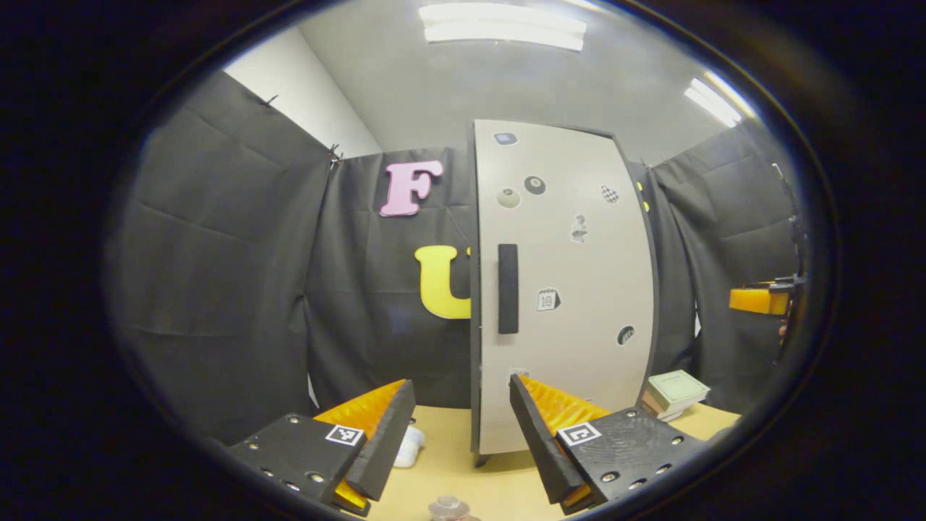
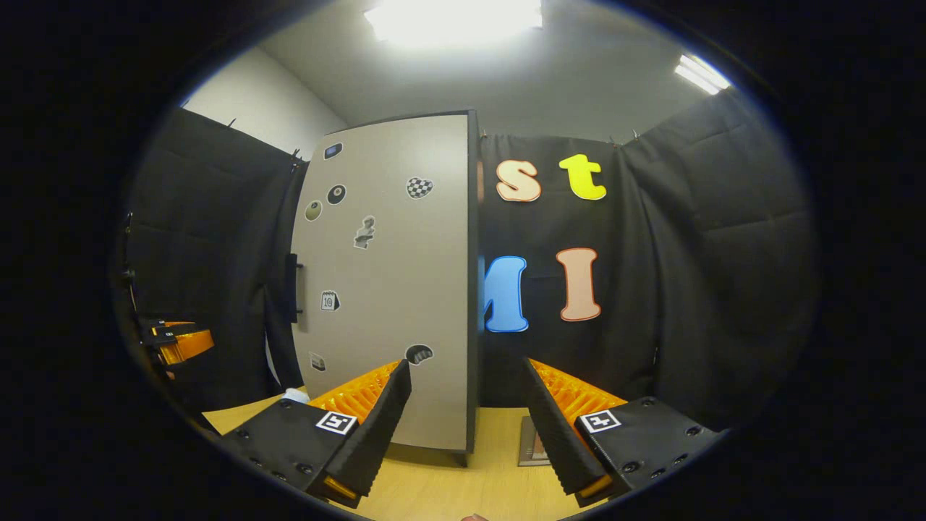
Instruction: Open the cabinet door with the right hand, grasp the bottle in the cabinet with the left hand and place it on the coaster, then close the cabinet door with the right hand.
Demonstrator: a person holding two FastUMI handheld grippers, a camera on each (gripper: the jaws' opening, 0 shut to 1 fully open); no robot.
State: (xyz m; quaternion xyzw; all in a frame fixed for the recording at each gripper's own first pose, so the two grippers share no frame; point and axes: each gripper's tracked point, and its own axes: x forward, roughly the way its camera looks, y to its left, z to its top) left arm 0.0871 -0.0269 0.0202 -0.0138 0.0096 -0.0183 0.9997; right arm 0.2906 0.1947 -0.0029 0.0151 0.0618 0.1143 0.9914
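On the wooden table the cabinet door stands closed, its upright handle far left of the spread right gripper, while the left gripper waits spread too.

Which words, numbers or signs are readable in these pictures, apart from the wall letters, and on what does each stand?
"10": seemingly, on the calendar sticker on the cabinet door.
Ball sticker and the other door stickers: too small to read.
Top book of the stack: cover blurred, unreadable.
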